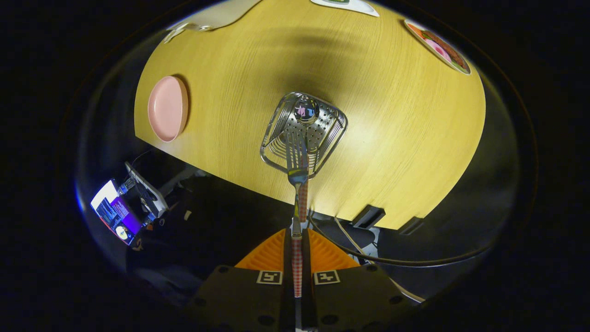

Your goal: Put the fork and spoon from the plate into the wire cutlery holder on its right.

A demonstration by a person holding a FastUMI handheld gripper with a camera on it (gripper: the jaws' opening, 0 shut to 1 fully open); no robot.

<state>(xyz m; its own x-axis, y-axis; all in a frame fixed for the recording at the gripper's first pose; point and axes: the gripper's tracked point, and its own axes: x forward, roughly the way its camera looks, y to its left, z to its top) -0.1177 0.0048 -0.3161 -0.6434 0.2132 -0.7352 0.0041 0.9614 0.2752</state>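
Gripper view: the gripper [297, 263] is seen from above the table, its fingers closed nearly flat together on the checked handle of the fork [297, 159] — both press on it, w/ no gap visible beside the handle. The fork is held pointing away from the fingers, tines forward, and its head lies over the near rim of the wire cutlery holder [304, 133]; whether the tines are already inside the rim or just above it can't be told from this angle. Inside the holder, at the far side of its perforated floor, a shiny rounded shape is seen, prob. the spoon [306, 110] bowl, so that half of the job looks done. The pink plate [168, 108] sits well apart from the holder, off to its left on the wooden table [405, 138], and looks bare. The step in hand is judged to be the drop-in of the fork — the last item. To do it well, the tines should be centred over the holder's opening, not its wire rim, and the fork lowered till the head is well inside before the fingers are eased apart. The holder is light wire and could be tipped or shoved if the rim is caught, so approach should be straight down, no sideways drag.
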